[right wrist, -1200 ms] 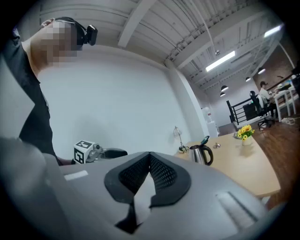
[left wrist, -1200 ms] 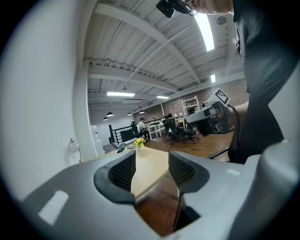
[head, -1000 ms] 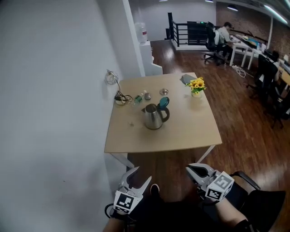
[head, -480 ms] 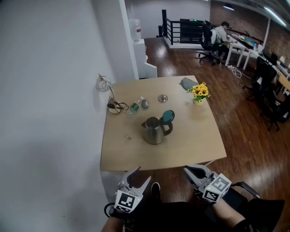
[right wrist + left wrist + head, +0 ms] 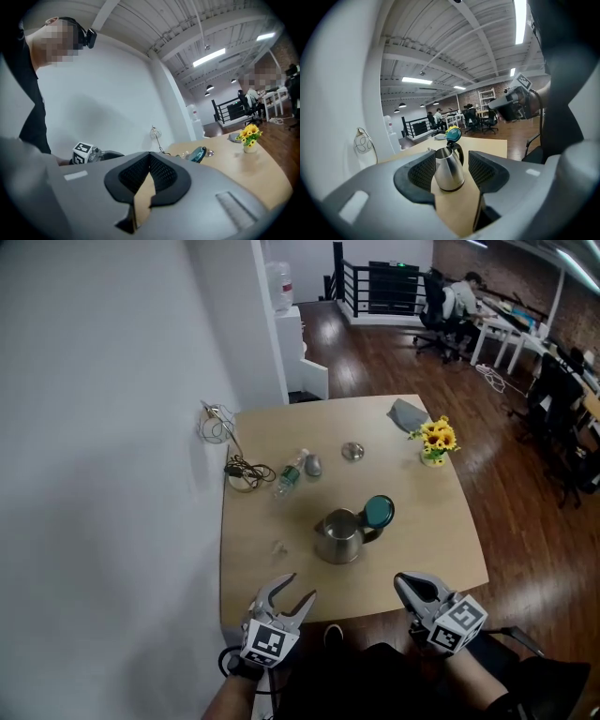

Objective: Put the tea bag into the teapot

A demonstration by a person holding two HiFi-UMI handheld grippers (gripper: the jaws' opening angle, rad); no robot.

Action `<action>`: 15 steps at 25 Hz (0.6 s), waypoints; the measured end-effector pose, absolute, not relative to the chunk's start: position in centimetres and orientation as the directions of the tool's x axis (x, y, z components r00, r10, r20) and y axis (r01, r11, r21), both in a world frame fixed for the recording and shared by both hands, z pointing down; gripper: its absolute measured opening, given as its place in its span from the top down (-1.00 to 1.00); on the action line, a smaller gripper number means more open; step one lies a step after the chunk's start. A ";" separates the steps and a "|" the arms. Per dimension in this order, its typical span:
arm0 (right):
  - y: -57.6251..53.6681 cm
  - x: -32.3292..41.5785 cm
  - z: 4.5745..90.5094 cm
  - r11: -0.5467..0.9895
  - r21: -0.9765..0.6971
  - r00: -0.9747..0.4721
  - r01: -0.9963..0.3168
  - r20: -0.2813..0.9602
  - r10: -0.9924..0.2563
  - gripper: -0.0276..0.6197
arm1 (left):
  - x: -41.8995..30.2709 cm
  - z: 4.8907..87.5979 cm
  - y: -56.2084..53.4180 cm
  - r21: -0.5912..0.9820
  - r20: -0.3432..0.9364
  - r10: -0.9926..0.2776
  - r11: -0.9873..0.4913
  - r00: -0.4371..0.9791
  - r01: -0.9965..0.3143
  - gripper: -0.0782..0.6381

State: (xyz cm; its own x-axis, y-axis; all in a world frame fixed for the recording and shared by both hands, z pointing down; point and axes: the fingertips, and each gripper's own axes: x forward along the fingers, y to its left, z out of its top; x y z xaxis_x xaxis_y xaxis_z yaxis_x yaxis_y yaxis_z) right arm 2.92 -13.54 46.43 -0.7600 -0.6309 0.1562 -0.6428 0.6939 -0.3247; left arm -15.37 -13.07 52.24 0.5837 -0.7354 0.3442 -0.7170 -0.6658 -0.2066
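At the lower left of the head view I have the left gripper (image 5: 293,591) at the near edge of the table (image 5: 422,521). Its fingers are spread wide and hold nothing. In the left gripper view the teapot (image 5: 449,168) shows through the gap, well ahead of the pads.

Further up the left side of the table lie a coiled cable (image 5: 246,472) and a bottle (image 5: 291,474) on its side. Below them sits a small pale thing (image 5: 278,547), just left of the teapot and too small for me to call the tea bag.

The teapot (image 5: 339,537) stands upright near the table's middle, its teal lid (image 5: 379,512) flipped open.

A pot of yellow flowers (image 5: 436,439) stands toward the right edge.

At lower right, the right gripper (image 5: 405,583) hangs off the table. In the right gripper view its fingers (image 5: 161,173) are pressed together at the tips, gripping nothing.
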 end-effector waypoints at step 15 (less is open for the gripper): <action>-20.0 1.8 50.4 0.707 -0.288 -0.763 -0.646 0.277 -0.585 0.68 | -22.5 65.6 -23.0 -0.166 0.614 -0.681 -0.606 0.399 -0.778 0.17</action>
